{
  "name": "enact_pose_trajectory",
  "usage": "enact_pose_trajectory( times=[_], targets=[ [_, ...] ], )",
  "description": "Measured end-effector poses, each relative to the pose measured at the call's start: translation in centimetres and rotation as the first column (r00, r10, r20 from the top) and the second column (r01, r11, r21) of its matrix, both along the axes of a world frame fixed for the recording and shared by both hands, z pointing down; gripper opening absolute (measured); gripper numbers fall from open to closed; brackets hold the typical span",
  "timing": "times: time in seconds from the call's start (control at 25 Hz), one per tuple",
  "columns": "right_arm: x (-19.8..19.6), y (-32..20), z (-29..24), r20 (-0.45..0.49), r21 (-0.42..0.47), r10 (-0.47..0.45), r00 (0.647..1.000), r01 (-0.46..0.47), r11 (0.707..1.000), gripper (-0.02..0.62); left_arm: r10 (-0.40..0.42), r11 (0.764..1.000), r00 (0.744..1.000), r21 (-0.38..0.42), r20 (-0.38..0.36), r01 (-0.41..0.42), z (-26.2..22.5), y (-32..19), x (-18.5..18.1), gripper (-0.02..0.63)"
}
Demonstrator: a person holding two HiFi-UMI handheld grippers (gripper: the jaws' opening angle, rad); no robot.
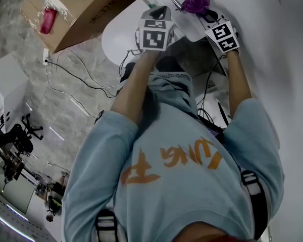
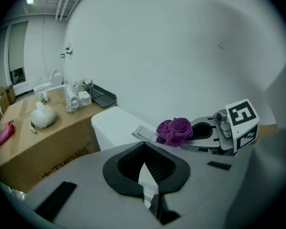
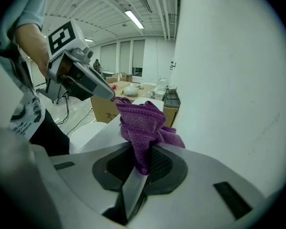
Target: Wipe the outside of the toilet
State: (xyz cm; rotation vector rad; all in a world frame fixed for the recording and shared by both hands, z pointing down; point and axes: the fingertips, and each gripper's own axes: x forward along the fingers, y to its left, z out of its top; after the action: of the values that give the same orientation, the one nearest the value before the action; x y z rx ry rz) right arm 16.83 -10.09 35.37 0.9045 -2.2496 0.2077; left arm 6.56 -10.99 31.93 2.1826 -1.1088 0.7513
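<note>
The right hand-held gripper (image 3: 142, 162) clamped the purple cloth (image 3: 142, 125) at the toilet tank (image 2: 115, 126). The left hand-held gripper (image 2: 148, 187) sat closed, empty. Wiping seemed about to begin, which called for pressing the cloth down.

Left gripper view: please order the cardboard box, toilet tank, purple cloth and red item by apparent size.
1. cardboard box, clearly largest
2. toilet tank, partly hidden by the gripper
3. purple cloth
4. red item, close to the cloth and near the picture's edge, so unsure

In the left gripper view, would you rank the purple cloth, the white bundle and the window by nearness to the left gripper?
1. purple cloth, just ahead, to the right.
2. white bundle, on the cardboard box at left.
3. window, far back at the left edge.
</note>
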Motion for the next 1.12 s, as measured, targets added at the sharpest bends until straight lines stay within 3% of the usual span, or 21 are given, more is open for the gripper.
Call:
enact_pose_trajectory(
  times=[0.48,0.76,0.88,0.96,1.12],
  targets=[
    [2.5,5.4,0.4,0.006,-0.031,0.104,0.995,-0.104,0.994,0.072,0.024,1.0,0.999,0.003,-0.027,-0.024,0.9,1.2,1.3,0.025],
    [3.1,8.0,0.4,0.017,-0.118,0.115,0.993,-0.112,0.987,0.074,-0.044,0.999,0.998,0.005,-0.038,0.044,0.0,-0.1,-0.7,0.026],
    [2.2,9.3,-0.2,0.148,-0.194,0.113,0.983,-0.083,0.977,0.074,-0.069,0.998,0.997,0.002,-0.044,0.069,0.0,-0.2,-1.6,0.025],
    [1.4,9.6,-1.4,0.275,-0.22,0.131,0.952,-0.071,0.973,0.074,-0.083,0.997,0.996,0.001,-0.044,0.083,0.1,0.0,-2.2,0.026],
    [-1.0,8.5,-3.9,0.397,-0.181,0.098,0.913,-0.027,0.983,0.074,-0.123,0.992,0.991,0.004,-0.045,0.123,-0.1,-0.1,-3.7,0.026]
  ],
)
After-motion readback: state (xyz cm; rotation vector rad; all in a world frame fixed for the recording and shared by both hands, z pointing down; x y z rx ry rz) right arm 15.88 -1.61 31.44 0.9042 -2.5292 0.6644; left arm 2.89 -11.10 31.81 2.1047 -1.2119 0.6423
